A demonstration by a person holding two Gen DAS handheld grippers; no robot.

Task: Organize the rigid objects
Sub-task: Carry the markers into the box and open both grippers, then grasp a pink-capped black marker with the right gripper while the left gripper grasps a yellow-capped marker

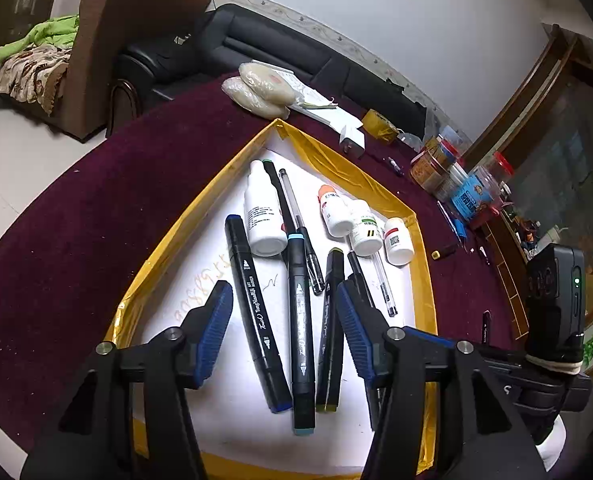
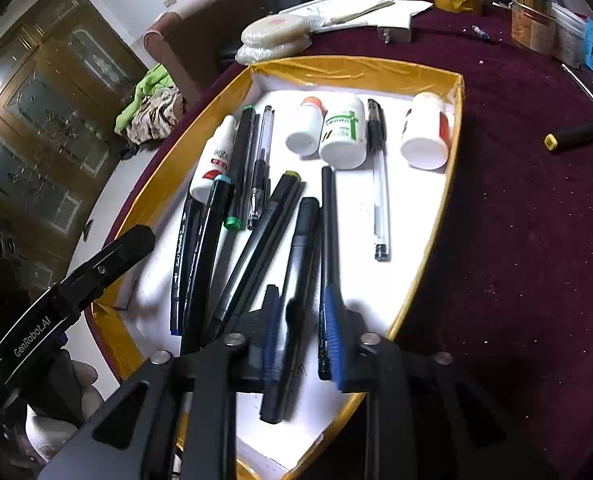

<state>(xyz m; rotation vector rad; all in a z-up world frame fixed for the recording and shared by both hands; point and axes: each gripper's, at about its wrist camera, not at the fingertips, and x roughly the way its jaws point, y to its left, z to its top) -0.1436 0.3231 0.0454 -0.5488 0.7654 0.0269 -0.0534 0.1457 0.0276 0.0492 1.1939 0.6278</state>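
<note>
Both claws hover low over a yellow-rimmed tray [image 1: 424,264] with a white floor, set on a dark red tablecloth [image 1: 76,216]. Left claw [image 1: 284,300]: spread wide, blue pads apart, pointing into the tray from its near end, straddling three markers without touching them — a blue-capped marker [image 1: 252,304], a light-blue-capped marker [image 1: 301,320] and an olive-capped marker [image 1: 330,328], lying side by side and nearly parallel. Right claw [image 2: 302,332]: fingers partly parted, tilted down over the near end of the tray; a black pen [image 2: 292,300] lies between its pads, but whether they pinch it cannot be told, since that region is blurred. A second thin black pen [image 2: 327,240] runs alongside the right pad. At the far end of the tray lie four white bottles, among them an orange-capped bottle [image 1: 334,212] and a tall bottle [image 1: 262,216], with a clear pen [image 2: 379,184] beside them. A roll of yellow tape [image 1: 380,124] rests on the cloth beyond the tray.
</note>
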